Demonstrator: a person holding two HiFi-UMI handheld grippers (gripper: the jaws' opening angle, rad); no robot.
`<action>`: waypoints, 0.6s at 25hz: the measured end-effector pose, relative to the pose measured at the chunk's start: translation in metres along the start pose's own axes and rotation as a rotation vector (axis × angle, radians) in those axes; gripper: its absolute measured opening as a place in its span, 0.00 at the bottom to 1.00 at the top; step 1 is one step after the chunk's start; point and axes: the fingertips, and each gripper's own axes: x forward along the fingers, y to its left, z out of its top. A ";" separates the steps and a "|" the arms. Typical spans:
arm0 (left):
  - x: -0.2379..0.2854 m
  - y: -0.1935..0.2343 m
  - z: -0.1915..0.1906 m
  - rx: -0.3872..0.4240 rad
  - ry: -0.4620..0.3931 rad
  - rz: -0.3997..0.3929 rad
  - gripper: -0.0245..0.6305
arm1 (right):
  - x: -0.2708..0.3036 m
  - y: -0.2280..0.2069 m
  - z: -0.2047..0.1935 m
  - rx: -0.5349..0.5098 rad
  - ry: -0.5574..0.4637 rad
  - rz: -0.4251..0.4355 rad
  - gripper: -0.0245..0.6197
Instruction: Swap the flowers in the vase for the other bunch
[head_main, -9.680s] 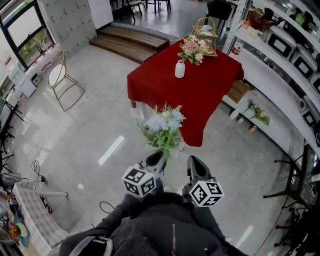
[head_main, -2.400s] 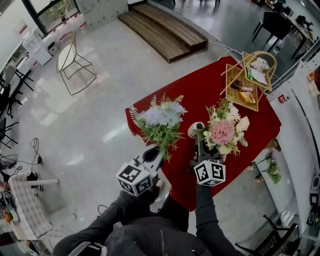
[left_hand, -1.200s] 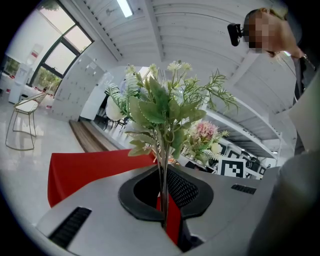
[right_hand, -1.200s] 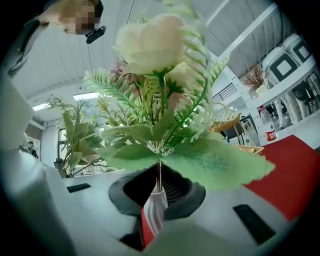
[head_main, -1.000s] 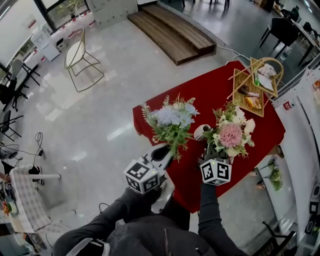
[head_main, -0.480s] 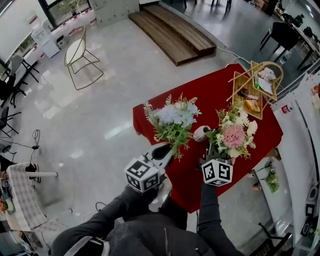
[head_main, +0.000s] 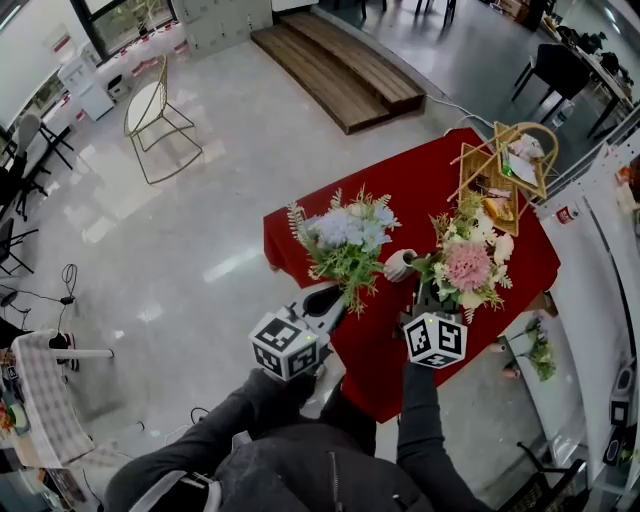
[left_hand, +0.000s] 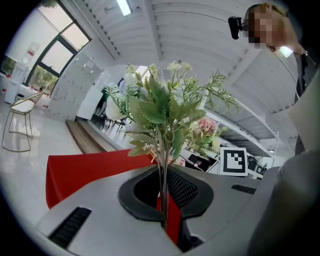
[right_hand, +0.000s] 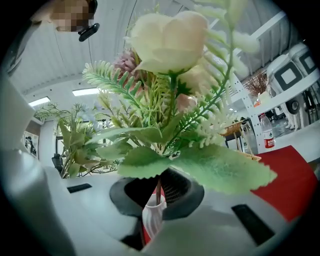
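Note:
My left gripper (head_main: 335, 298) is shut on the stems of a blue and white bunch (head_main: 345, 238), held upright over the near left edge of the red table (head_main: 400, 195). In the left gripper view the thin stems (left_hand: 163, 185) stand pinched between the jaws of the left gripper (left_hand: 165, 202). My right gripper (head_main: 422, 290) holds the pink and cream bunch (head_main: 466, 266), its jaws closing tighter on the stem (right_hand: 158, 187). The white vase (head_main: 398, 265) stands just left of that bunch. In the right gripper view the vase (right_hand: 152, 220) shows below the right gripper (right_hand: 157, 197), in line with the stem.
A wicker basket (head_main: 505, 165) with items sits on the table's far corner. A wire chair (head_main: 160, 115) and wooden steps (head_main: 340, 60) lie beyond on the glossy floor. Shelving with appliances (head_main: 615, 210) runs along the right, a small plant (head_main: 535, 355) at its foot.
Since the earliest frame I have come up to the table and my right gripper has taken the pink bunch. Over the last second both bunches have kept their places.

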 end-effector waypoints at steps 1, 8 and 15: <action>0.000 0.000 0.001 0.004 -0.003 -0.001 0.07 | -0.001 0.000 0.001 0.000 -0.001 0.001 0.07; -0.002 -0.006 0.004 0.017 -0.021 -0.010 0.07 | -0.009 0.008 0.022 -0.032 -0.036 0.018 0.07; -0.007 -0.011 0.003 0.022 -0.010 -0.033 0.07 | -0.016 0.015 0.044 -0.048 -0.053 0.019 0.07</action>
